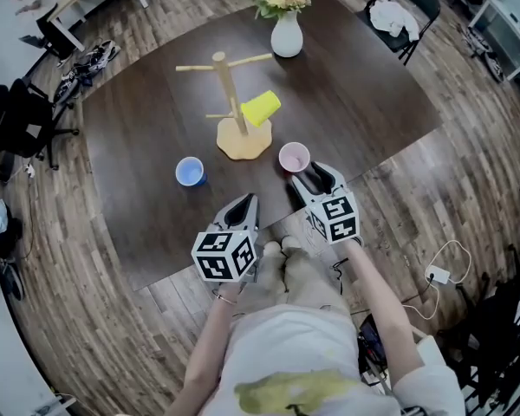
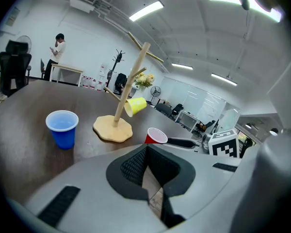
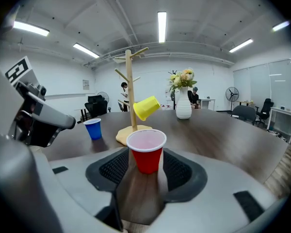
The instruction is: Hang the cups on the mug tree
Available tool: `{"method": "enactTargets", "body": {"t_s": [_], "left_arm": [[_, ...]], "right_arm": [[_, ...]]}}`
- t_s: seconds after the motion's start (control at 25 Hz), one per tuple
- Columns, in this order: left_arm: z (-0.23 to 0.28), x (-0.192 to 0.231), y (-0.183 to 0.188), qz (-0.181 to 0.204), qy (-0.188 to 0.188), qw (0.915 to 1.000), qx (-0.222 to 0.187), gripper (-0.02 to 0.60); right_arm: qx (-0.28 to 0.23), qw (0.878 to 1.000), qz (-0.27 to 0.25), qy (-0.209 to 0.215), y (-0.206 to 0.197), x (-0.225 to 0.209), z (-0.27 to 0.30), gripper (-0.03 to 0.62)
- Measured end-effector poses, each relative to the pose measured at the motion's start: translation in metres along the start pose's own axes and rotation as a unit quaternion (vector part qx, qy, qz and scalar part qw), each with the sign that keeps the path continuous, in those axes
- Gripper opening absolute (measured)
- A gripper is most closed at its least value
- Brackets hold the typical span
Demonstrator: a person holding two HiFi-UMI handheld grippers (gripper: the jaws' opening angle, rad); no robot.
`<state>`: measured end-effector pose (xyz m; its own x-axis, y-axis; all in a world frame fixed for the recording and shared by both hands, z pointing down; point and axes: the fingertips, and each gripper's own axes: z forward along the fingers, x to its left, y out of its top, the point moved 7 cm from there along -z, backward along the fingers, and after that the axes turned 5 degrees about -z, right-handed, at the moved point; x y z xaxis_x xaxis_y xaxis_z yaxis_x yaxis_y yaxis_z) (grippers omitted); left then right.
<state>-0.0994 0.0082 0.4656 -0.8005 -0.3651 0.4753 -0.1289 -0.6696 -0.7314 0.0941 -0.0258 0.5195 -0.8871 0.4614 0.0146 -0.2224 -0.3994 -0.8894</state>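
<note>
Dark-brown wooden table is showing a smooth, matt grain; pale bare-wood mug tree is looking dull and unvarnished. Yellow plastic cup, red plastic cup with white lining and blue plastic cup are reading thin, smooth and faintly shiny. White vase is gleaming like glazed ceramic; right gripper shell is looking like matt grey plastic, black pads finely ridged.

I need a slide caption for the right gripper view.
Red cup stands between the jaws of the open right gripper, mug tree behind.
</note>
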Motion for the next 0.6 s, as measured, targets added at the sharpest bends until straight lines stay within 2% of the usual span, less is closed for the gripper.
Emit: {"method": "enactTargets", "body": {"t_s": [0.2, 0.6], "left_arm": [[0.010, 0.000, -0.001, -0.013, 0.008, 0.9999, 0.006, 0.015], [0.021, 0.002, -0.003, -0.035, 0.026, 0.9990, 0.011, 0.015]], "right_arm": [[0.016, 1.000, -0.009, 0.016, -0.006, -0.002, 0.019, 0.278], [0.031, 0.998, -0.043, 0.031, -0.003, -0.007, 0.051, 0.324]]}}
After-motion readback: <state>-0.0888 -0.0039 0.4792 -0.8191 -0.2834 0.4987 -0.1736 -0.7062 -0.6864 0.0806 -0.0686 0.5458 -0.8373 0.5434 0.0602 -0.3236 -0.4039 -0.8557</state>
